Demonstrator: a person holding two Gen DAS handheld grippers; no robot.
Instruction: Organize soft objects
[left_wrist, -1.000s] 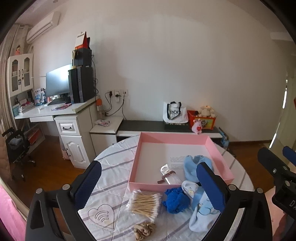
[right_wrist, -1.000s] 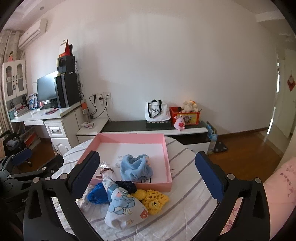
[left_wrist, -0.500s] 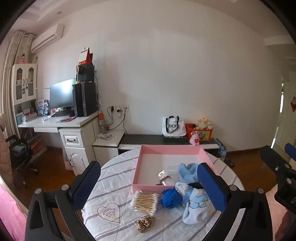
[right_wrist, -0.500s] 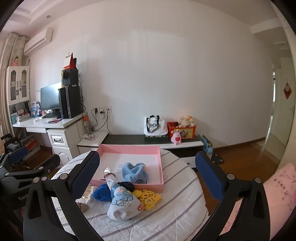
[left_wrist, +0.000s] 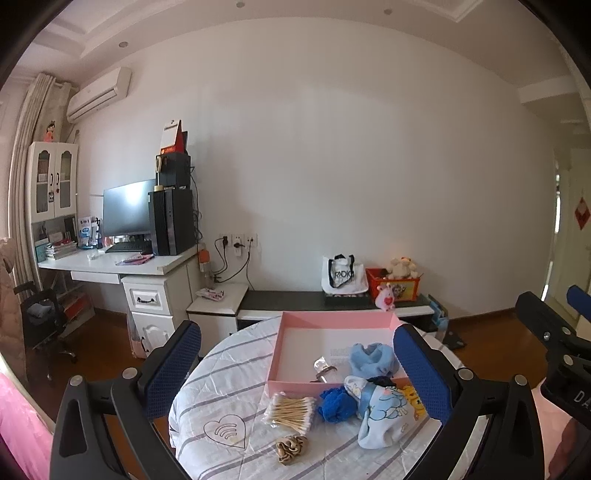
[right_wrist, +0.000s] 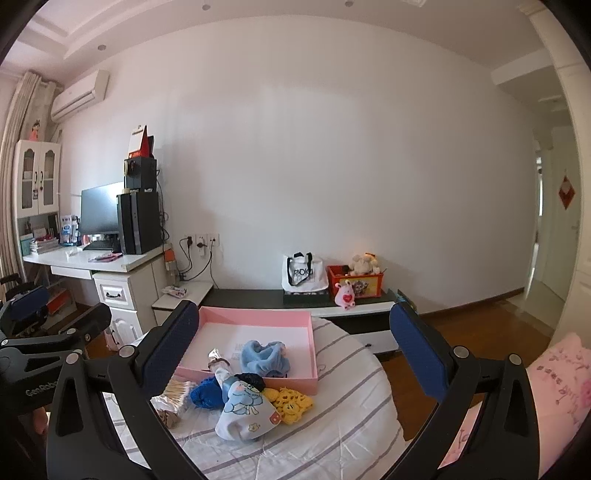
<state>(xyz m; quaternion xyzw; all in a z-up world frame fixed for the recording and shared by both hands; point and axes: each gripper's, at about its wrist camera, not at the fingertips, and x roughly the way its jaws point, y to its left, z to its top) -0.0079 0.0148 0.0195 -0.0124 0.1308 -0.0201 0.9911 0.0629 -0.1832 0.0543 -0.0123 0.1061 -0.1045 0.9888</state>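
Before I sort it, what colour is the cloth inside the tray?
Light blue cloth; the right wrist view shows it best.

White tote bag (right_wrist: 303, 274) on the low dark shelf (right_wrist: 258, 295): black print reads "RADIO"; same bag in left wrist view (left_wrist: 343, 275), same word. Body of left hand-held gripper (right_wrist: 295, 354), seen in right wrist view: "GenRobo", rest cut off. Body of right hand-held gripper (left_wrist: 295, 373), at edge of left wrist view: "DA", rest cut off. Printed sheet in pink tray (right_wrist: 310, 354): text too small to read.
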